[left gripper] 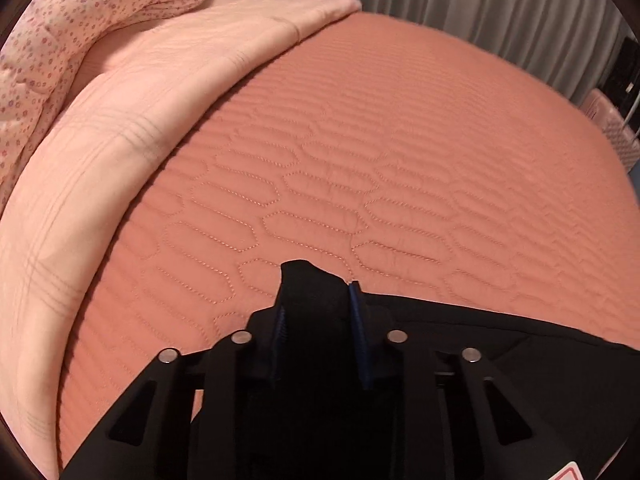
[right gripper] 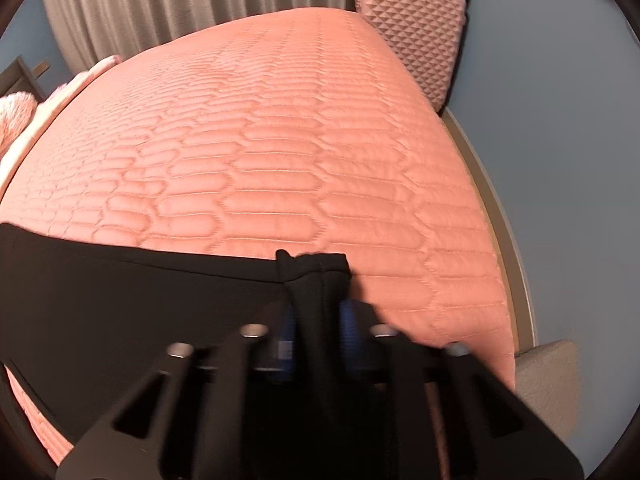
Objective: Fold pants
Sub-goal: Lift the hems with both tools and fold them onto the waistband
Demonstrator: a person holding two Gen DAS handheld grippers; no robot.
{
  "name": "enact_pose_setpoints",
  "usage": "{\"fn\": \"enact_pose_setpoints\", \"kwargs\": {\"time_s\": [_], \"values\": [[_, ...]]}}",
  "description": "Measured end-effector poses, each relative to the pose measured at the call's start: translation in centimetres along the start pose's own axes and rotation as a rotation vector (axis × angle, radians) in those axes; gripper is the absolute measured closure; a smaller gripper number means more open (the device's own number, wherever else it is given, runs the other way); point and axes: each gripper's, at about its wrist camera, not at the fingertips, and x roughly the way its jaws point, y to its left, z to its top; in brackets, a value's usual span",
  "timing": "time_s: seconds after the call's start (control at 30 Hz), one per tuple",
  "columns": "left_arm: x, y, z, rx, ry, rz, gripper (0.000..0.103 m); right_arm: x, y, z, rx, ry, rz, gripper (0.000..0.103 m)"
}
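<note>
- Right now the black pants point(right gripper: 120, 300) are held up at the near end of the bed point(right gripper: 300, 140), with a straight dark edge stretched between the two hands and the orange quilted bedspread point(left gripper: 380, 160) open beyond it.
- Left tongs point(left gripper: 318, 320): clamped on a bunched corner of the pants, whose tip pokes up past the blue pads.
- Right tongs point(right gripper: 316, 320): likewise closed on a gathered, hemmed corner of the cloth; this view is blurred, so finer detail is lost.
- Handling, as I judge it: the fabric looks thin, soft and light, so it will sag and drape wherever it is unsupported. It should not slip easily from ribbed pads, but a thin pinch could pull free.
- Best hold seems to be the seamed corners, kept taut between the hands so that the fold lands flat.
- A folded pink blanket point(left gripper: 120, 120) lies along the left side of the bed, and a pink suitcase point(right gripper: 416, 32) stands past the far corner.
</note>
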Motion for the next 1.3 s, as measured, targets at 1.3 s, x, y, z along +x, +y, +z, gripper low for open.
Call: {"fn": "enact_pose_setpoints", "kwargs": {"time_s": [1.3], "values": [[-21.3,11.4,-31.9,-0.069,0.082,0.041,0.074,-32.6,0.8,-26.7,0.076,-0.162,-0.05,0.062]]}}
